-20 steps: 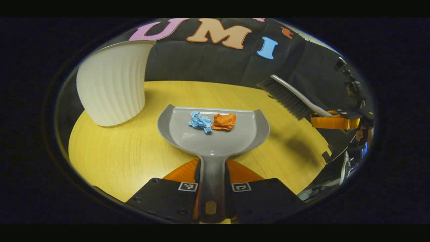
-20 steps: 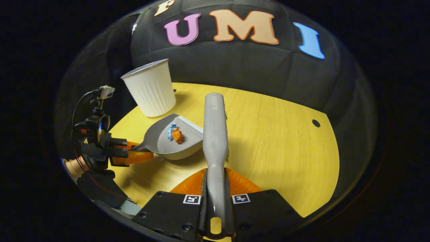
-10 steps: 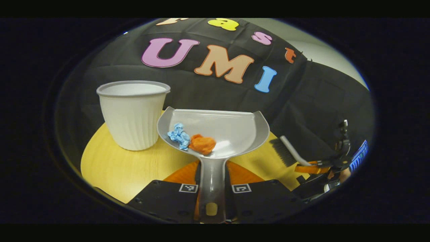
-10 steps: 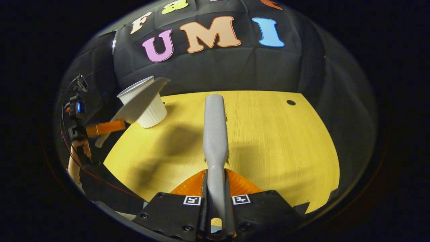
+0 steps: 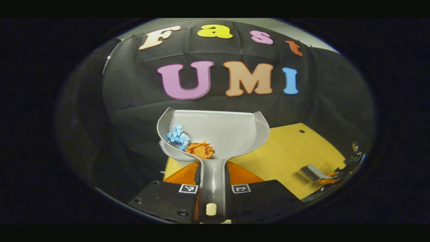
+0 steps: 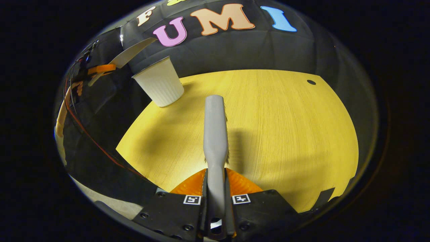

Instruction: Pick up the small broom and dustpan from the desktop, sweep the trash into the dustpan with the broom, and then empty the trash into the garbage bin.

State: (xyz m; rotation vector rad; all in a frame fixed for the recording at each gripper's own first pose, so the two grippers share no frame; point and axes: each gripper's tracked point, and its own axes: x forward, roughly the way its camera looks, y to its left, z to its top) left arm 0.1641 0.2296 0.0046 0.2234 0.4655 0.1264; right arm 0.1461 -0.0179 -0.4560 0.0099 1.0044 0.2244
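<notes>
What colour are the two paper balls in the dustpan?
One ball is blue, the other orange, lying in the grey dustpan; clearest in the left gripper view.

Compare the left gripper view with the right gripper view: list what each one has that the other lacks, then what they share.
Left gripper view: the blue paper wad and orange paper wad lying in the dustpan.

Right gripper view: the white ribbed bin, standing on the table.

Shared: the yellow table, the dustpan raised in the left gripper, and the broom clamped in the right gripper.
</notes>
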